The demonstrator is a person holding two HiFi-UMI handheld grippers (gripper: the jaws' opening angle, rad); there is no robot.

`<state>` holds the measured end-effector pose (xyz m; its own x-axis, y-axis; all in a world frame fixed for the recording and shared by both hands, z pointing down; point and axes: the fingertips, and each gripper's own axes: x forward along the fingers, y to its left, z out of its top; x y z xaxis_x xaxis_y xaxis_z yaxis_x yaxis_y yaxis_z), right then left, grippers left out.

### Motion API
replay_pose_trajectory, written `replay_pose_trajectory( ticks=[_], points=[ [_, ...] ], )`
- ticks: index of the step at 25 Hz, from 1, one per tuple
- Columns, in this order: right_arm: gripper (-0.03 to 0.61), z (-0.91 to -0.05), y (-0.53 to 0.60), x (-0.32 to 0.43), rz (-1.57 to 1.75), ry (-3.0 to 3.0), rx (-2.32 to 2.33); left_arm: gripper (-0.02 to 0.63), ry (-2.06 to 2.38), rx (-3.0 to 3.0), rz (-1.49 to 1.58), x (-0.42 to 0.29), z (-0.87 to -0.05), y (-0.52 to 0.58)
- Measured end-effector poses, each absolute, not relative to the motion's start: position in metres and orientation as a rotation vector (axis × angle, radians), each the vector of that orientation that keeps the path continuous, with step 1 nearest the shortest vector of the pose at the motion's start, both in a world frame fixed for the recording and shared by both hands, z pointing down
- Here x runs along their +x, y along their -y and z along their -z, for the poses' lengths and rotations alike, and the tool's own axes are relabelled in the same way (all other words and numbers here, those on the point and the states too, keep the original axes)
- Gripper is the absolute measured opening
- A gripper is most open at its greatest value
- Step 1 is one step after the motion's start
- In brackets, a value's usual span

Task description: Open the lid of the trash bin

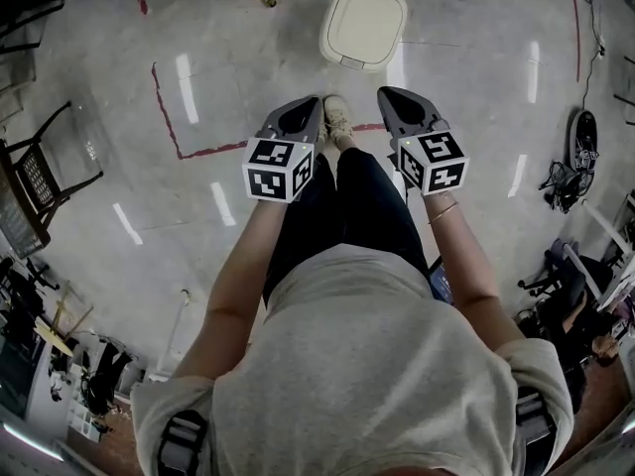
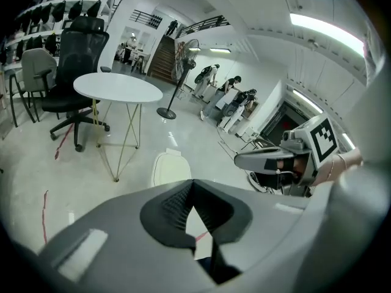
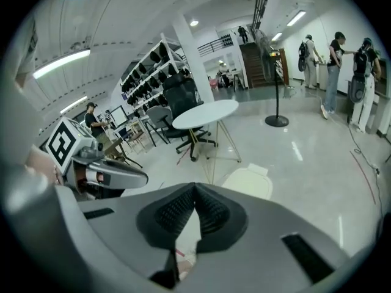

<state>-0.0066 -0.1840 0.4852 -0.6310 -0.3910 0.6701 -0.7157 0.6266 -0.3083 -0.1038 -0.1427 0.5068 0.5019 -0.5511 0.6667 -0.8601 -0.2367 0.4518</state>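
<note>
The trash bin (image 1: 364, 25) is a cream-white box with a rounded lid, standing on the floor ahead of my feet with the lid down. It shows just past the jaws in the left gripper view (image 2: 168, 166) and in the right gripper view (image 3: 249, 180). My left gripper (image 1: 298, 117) and right gripper (image 1: 405, 107) hover side by side at waist height, short of the bin and touching nothing. Both are shut with nothing between the jaws: the left gripper's (image 2: 192, 185) ribbed pads meet at the tip, and so do the right gripper's (image 3: 195, 188). A shoe (image 1: 337, 119) shows between them.
A round white table (image 2: 117, 87) on thin legs stands just behind the bin, with a black office chair (image 2: 76, 72) beside it. Red tape lines (image 1: 169, 117) mark the floor at left. A black chair (image 1: 35, 177) stands far left. People (image 3: 333, 72) stand far back.
</note>
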Motion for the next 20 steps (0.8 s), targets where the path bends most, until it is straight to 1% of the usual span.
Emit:
replay_pose_trajectory(
  ticks=[8,13,20],
  points=[
    [0.008,-0.554,0.181,-0.003,-0.757,2.205,0.796,0.008,1.167,1.775,-0.461,-0.110,-0.577,0.146],
    [0.008,-0.597,0.187,-0.008,-0.655,2.197,0.740,0.008,1.146,1.733,-0.462,-0.109,-0.627,0.145],
    [0.008,-0.657,0.188,-0.002,-0.720,2.160,0.809,0.008,1.079,1.743,-0.437,-0.090,-0.683,0.141]
  ],
)
